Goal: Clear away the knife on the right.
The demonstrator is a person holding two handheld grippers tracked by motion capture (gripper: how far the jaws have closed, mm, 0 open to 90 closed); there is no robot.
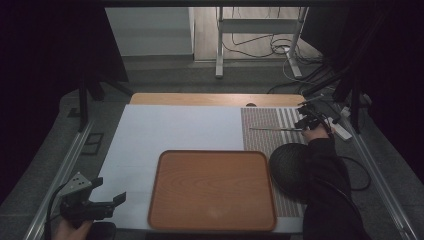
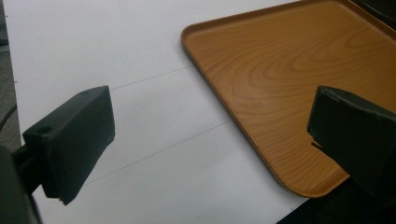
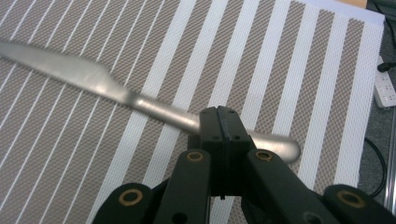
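Observation:
A silver table knife (image 1: pixel 275 129) lies level over the striped placemat (image 1: pixel 265 142) at the far right of the table, its blade pointing left. My right gripper (image 1: pixel 306 123) is shut on the knife's handle. In the right gripper view the jaws are pressed together around the handle (image 3: pixel 268 142), my right gripper (image 3: pixel 222 123) sits near its rounded end, and the blade (image 3: pixel 70 70) runs off to the upper left. Whether the knife touches the mat I cannot tell. My left gripper (image 1: pixel 111 190) hovers at the near left corner, open and holding nothing, its pads (image 2: pixel 74 135) wide apart.
A wooden tray (image 1: pixel 215 192) sits at the near middle on a white sheet (image 1: pixel 175 127); its corner (image 2: pixel 280 60) is just right of my left gripper. A dark round object (image 1: pixel 287 167) rests beside the tray on the placemat. A power strip (image 1: pixel 342 131) lies off the right edge.

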